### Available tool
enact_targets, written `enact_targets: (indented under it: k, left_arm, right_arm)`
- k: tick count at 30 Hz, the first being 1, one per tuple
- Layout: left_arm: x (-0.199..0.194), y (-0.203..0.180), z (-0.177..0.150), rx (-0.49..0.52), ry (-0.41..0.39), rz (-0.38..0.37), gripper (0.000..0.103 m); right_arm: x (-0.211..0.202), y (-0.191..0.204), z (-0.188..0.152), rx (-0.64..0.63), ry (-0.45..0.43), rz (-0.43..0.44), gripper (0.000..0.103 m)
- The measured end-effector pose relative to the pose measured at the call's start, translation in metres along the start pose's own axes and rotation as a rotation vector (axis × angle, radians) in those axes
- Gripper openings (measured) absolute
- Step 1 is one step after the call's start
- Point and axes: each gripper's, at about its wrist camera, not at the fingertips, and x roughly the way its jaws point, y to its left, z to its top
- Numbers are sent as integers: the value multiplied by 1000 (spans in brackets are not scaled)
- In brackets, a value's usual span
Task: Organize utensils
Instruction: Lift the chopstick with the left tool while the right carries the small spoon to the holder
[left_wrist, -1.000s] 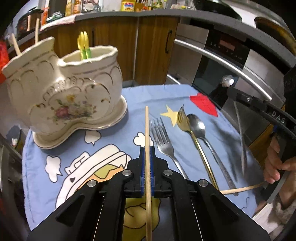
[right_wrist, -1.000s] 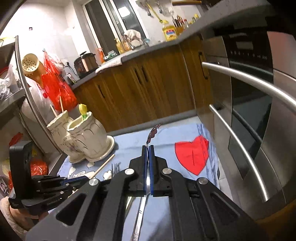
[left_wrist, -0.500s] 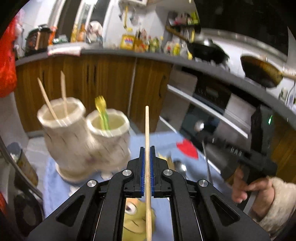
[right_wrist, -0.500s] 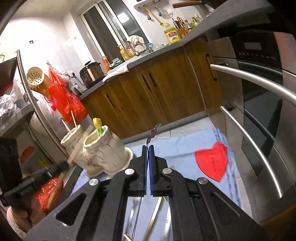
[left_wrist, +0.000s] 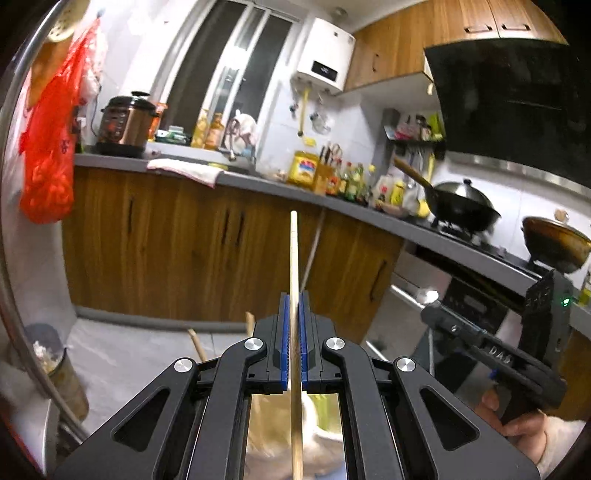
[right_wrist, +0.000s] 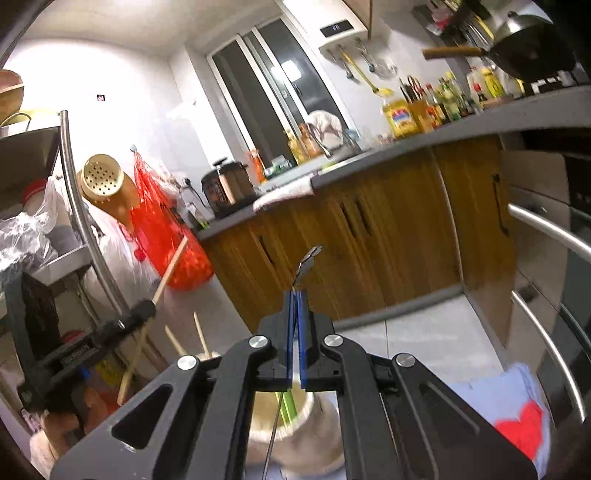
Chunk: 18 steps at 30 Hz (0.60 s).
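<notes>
- The left gripper (left_wrist: 294, 339) is clamped on a wooden chopstick (left_wrist: 294, 266), which runs straight up between the blue pads; its far tip stands against the wooden cabinet doors (left_wrist: 177, 251), and its near end is cut off at the bottom of the left wrist view.
- Below that gripper only a blurred cream patch of the ceramic utensil holder (left_wrist: 325, 439) shows through the gaps in the black frame; its rim and compartments cannot be made out there.
- Two more chopstick ends (left_wrist: 195, 343) poke up just left of the left gripper's fingers, their lower parts hidden behind the frame.
- The right gripper (right_wrist: 295, 332) is clamped on a thin metal utensil (right_wrist: 304, 264); its far end is small and blurred, so I cannot tell whether it is a spoon or a fork. Its shaft hangs down past the pads over the holder's right-hand opening, where green-yellow handles (right_wrist: 288, 410) stand.
- In the right wrist view the holder (right_wrist: 321, 439) is mostly covered by the gripper frame and cut by the bottom edge, and whether the metal shaft touches it cannot be told.
- The left gripper appears at the left of that view (right_wrist: 144, 312), its chopstick (right_wrist: 171, 267) tilted over the holder's left side; the hand under it is largely cut off.
- A corner of the blue cloth with a red heart (right_wrist: 524, 428) shows at the near right, beside the oven front and its steel handles (right_wrist: 546, 225), which stand close on the right.
- Open tiled floor (right_wrist: 424, 332) lies beyond the holder, before the cabinets.
</notes>
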Motion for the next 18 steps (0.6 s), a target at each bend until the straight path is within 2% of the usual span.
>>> enact_targets:
  k: [6,10,18]
  left_arm:
    - [23,20,-6,-20,-28,17,5]
    - [32,22,-14,-8,-42,0,5]
    - [38,19,-24,37,-62,14,5]
  right_arm:
    - [35,14,2,-45,-80,-33,2]
    - [54,19,-2,-82,-105,-60,2]
    - [73,15,-17,-135,-102,-97,2]
